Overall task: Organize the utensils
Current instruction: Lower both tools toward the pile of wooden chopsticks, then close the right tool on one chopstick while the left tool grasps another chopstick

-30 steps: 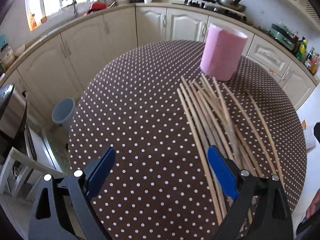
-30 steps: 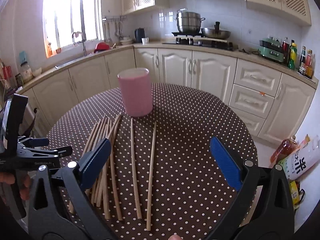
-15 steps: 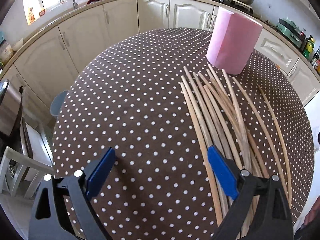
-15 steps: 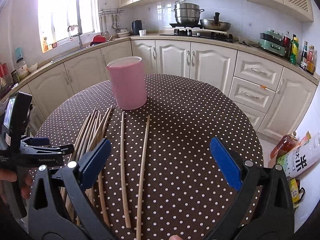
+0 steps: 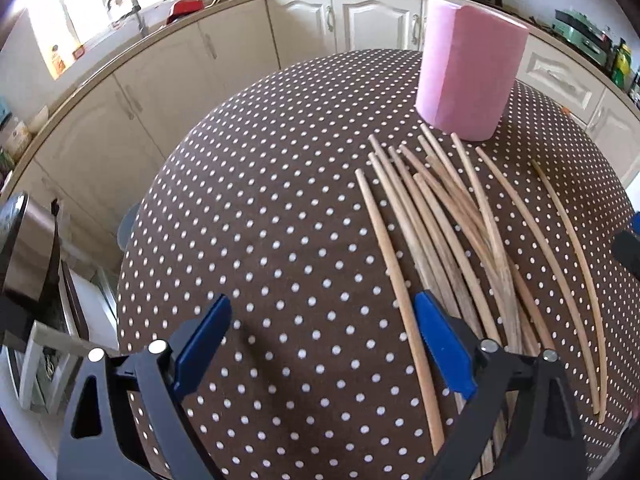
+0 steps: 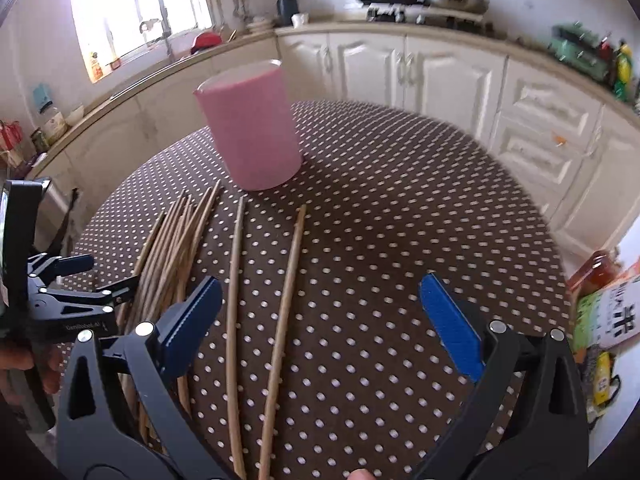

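Two pairs of tongs hang over a round surface (image 5: 280, 208) covered in a brown cloth with white dots. A pink holder (image 5: 468, 68) stands upright towards the far side of it, and a loose heap of wooden chopsticks (image 5: 444, 224) lies flat on the cloth just in front of the holder, their far ends fanned out near its base without clearly touching it.

The left tongs (image 5: 320, 320) are released: their blue pads stand wide apart, though the jaws have just been closing a little, and nothing sits between them but dotted cloth. The leftmost chopstick (image 5: 396, 276) of the heap runs just beside the inner edge of the right-hand pad and passes under it.

The right tongs (image 6: 320, 296) are likewise released, jaws spread wide above the cloth. Two single chopsticks (image 6: 288, 284) lie apart from the heap and run lengthwise through the gap between the pads, nearer the left one, untouched by either. In the right wrist view the left tongs show at the left edge, held in a hand (image 6: 24, 364), over the near end of the heap.
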